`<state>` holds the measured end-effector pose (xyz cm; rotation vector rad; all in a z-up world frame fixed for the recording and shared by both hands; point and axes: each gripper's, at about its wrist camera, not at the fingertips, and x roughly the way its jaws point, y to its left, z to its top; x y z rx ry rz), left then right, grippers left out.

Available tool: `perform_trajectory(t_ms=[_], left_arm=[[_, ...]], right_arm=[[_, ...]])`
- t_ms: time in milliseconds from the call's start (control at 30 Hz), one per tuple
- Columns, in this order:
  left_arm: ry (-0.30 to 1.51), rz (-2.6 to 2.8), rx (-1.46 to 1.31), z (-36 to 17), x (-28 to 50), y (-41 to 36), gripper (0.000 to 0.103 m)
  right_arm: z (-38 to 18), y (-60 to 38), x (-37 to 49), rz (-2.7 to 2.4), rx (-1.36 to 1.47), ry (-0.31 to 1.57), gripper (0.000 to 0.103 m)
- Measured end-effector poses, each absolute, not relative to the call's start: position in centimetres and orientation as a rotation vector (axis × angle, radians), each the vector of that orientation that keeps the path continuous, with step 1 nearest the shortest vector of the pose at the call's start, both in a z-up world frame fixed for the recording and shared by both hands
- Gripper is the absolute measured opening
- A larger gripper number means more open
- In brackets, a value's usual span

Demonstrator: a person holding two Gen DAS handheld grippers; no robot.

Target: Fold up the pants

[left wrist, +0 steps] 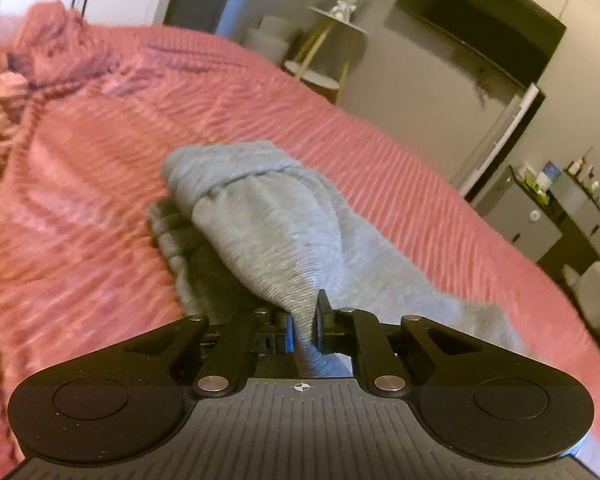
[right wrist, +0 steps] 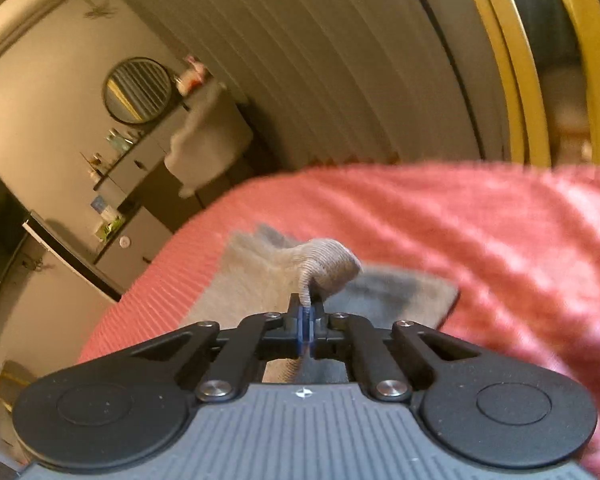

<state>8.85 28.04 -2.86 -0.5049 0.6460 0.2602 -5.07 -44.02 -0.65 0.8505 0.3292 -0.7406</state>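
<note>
Grey ribbed pants (left wrist: pixel 260 216) lie bunched on a pink bedspread (left wrist: pixel 100 200). My left gripper (left wrist: pixel 305 316) is shut on a fold of the pants, which rises from the jaws and drapes forward over the rest of the cloth. In the right wrist view the pants (right wrist: pixel 256 276) lie partly flat on the bedspread (right wrist: pixel 460 232). My right gripper (right wrist: pixel 307 312) is shut on a pinched edge of the pants, which stands up in a small hump just past the jaws.
A rumpled pink blanket (left wrist: pixel 40 56) is heaped at the bed's far left. Beyond the bed's edge stand a gold-legged side table (left wrist: pixel 328 52), a wall TV (left wrist: pixel 480 12), a white fridge (left wrist: pixel 500 136), a dresser with bottles (right wrist: pixel 120 168) and a gold-framed mirror (right wrist: pixel 540 60).
</note>
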Motion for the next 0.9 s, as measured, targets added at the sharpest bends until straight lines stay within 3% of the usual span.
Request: perform_trajectory(t_ms=[33, 100, 200, 267, 367, 400, 433, 467, 500, 633, 800, 900], left_arm=[[0.685, 0.284, -0.468, -3.8, 9.0, 27.8, 0.024], [0.789, 0.363, -0.423, -5.6, 9.6, 27.8, 0.042], [0.745, 0.430, -0.453, -4.9, 8.3, 28.4, 0.057], [0.679, 0.504, -0.390, -3.3, 7.6, 27.9, 0.068], [0.569, 0.465, -0.319, -0.3, 7.1, 25.7, 0.076], [0.551, 0.400, -0.311, 0.5, 7.3, 24.5, 0.080], [0.550, 0.335, -0.306, 1.1, 7.6, 23.3, 0.081], [0.560, 0.248, -0.306, 1.6, 8.0, 21.7, 0.084], [0.579, 0.162, -0.309, 1.7, 8.4, 20.1, 0.085], [0.726, -0.078, -0.300, 0.1, 9.5, 12.9, 0.085], [0.904, -0.180, -0.257, -4.4, 10.7, 4.2, 0.085], [0.981, -0.204, -0.120, -6.3, 11.1, 1.3, 0.086]], right_arm=[[-0.5, -43.8, -4.8, -0.740, 0.816, 0.349, 0.003], [-1.0, -43.7, -3.8, -0.792, 0.758, 0.437, 0.004], [-1.9, -43.9, -3.7, -0.919, 0.754, 0.535, 0.012], [-1.3, -43.5, -4.5, -0.986, 0.709, 0.509, 0.033], [0.6, -42.1, -4.7, -1.013, 0.624, 0.452, 0.040], [1.3, -41.3, -4.3, -0.968, 0.619, 0.425, 0.046], [1.8, -40.5, -3.8, -0.910, 0.627, 0.402, 0.054], [2.2, -39.5, -2.9, -0.834, 0.643, 0.387, 0.072], [2.4, -38.5, -1.9, -0.753, 0.661, 0.383, 0.082], [0.7, -34.6, 2.7, -0.395, 0.693, 0.452, 0.093], [-3.0, -32.0, 5.8, -0.354, 0.467, 0.715, 0.096], [-3.7, -31.7, 5.8, -0.346, 0.346, 0.732, 0.097]])
